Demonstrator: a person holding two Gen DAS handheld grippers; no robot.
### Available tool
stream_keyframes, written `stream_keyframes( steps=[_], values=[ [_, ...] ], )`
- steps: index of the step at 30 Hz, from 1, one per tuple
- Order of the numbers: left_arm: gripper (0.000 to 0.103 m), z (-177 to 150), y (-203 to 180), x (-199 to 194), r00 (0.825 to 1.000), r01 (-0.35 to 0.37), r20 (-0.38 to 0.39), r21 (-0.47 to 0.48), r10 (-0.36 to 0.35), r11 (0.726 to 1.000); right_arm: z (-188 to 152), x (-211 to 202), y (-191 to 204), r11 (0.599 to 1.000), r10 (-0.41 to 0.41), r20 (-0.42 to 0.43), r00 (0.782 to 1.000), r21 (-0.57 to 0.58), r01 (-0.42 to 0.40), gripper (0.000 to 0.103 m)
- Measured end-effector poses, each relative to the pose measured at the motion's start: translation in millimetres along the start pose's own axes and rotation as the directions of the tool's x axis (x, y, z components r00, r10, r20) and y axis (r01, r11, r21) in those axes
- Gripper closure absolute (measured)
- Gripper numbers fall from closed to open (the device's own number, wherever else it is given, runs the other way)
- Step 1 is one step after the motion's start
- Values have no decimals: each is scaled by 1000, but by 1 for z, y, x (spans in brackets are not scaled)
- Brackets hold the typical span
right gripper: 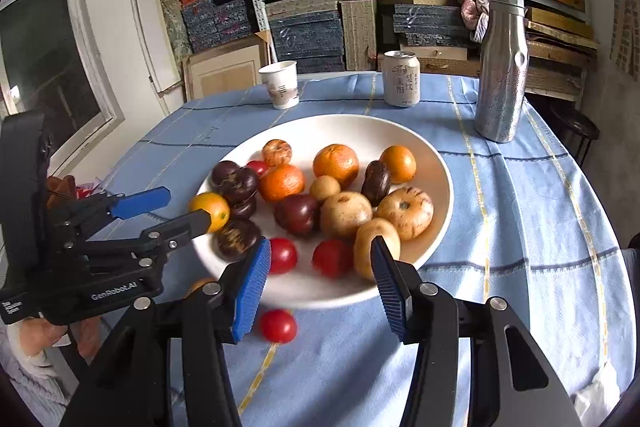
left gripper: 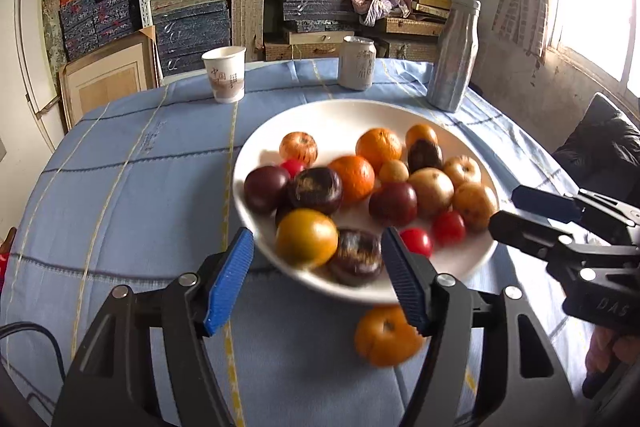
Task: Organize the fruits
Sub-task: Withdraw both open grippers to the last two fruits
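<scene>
The white plate stands on the blue checked tablecloth and it holds almost all the fruits. In it I count several oranges, for example one near the middle and one more at the far right. There are dark purple fruits with dull, brownish patches on the skin, pale yellow-brown apples with a speckled skin, and two small red tomatoes near the front rim. A yellow-orange fruit lies at the left edge of the plate.

Two fruits are outside the plate, on the cloth just in front of its near rim: one orange and one red tomato.

My left gripper hangs above the near rim of the plate, its blue pads wide apart, and it holds nothing. The loose orange is low beside its right finger. My right gripper is also spread wide and empty, above the front rim, with the loose tomato just below its left pad.

Behind the plate stand a paper cup, a drink can and a silver bottle, all upright and well apart from the plate. I cannot tell what is in them.
</scene>
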State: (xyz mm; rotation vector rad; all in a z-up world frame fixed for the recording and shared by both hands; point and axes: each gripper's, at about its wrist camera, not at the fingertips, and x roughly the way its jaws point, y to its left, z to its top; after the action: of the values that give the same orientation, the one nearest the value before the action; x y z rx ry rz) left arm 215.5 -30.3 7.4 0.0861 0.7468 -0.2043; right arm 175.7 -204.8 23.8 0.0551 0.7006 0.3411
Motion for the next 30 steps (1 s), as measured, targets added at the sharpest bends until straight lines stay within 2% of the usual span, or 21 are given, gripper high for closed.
stream_keyframes(
  steps=[10,15,18,25,30],
  values=[
    [33,-32,-11,-17,1000,-4,-20,35,5,999,-31,-12,13,999,20,-44,999,-38,-21,50],
    [31,-41,-22,-11,999,5,-47,72,-2,997,-39,-2,18,998,19,-89,996,-58,-24,50],
    [29,-42,-24,-8,999,3,-37,77,0,997,-42,8,16,998,22,-118,993,-56,-29,51],
    [30,-43,-21,-8,998,40,-58,71,-36,997,-42,17,11,997,65,-158,985,-32,-71,51],
    [29,-46,-32,-2,994,80,-81,109,-71,991,-40,7,7,997,26,-147,989,-62,-35,51]
  ],
)
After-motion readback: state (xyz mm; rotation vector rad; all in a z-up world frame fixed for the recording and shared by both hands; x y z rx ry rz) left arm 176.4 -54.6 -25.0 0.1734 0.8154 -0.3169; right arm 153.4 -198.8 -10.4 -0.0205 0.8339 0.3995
